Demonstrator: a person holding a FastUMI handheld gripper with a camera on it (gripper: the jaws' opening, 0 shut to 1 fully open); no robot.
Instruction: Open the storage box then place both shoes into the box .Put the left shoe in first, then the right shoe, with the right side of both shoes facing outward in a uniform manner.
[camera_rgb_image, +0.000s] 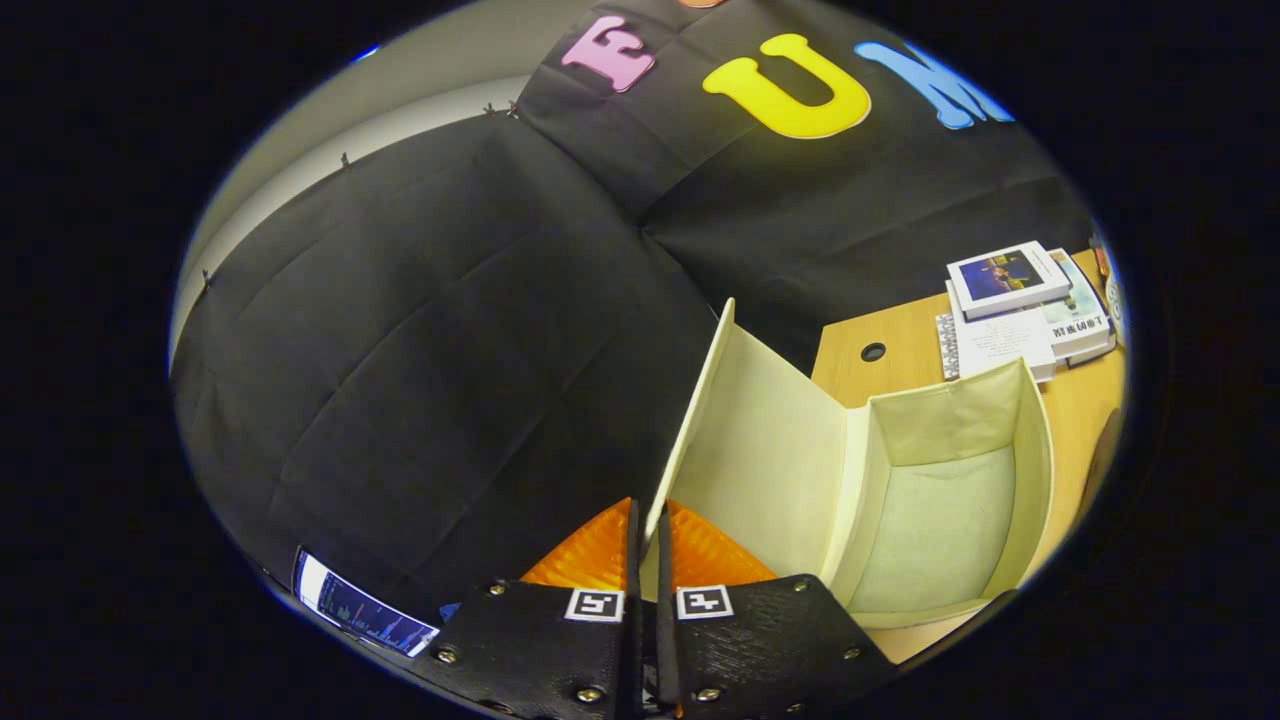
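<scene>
The gripper (646, 560) sits at the bottom centre of the frame, and its two fingers are pinched tight on the thin edge of the box lid (760, 440), which rises between them toward the middle of the picture. The jaws are pressed nearly together with only the panel's thickness between them, so this reads as a firm pinch on the flap.

The step in hand looks like the first one: opening the storage box (1035, 450). The lid stands almost upright, swung clear of the opening, and the box, lower right of the frame, shows a bare pale floor inside. One box, one lid, no shoe inside it.

The box rests on a wooden table (850, 365) at the right, with one dark round hole (873, 352) in the top. Beyond it, upper right, lies a small stack of books (1020, 300); I count about three, though the lower ones are partly covered. At the lower left a strip of lit screen (360, 608) peeks in, a single one.

My judgement: the opening is nearly done. The next move calls for letting the flap go where it will stay open, then going after the left shoe, turned so its right side faces outward.
</scene>
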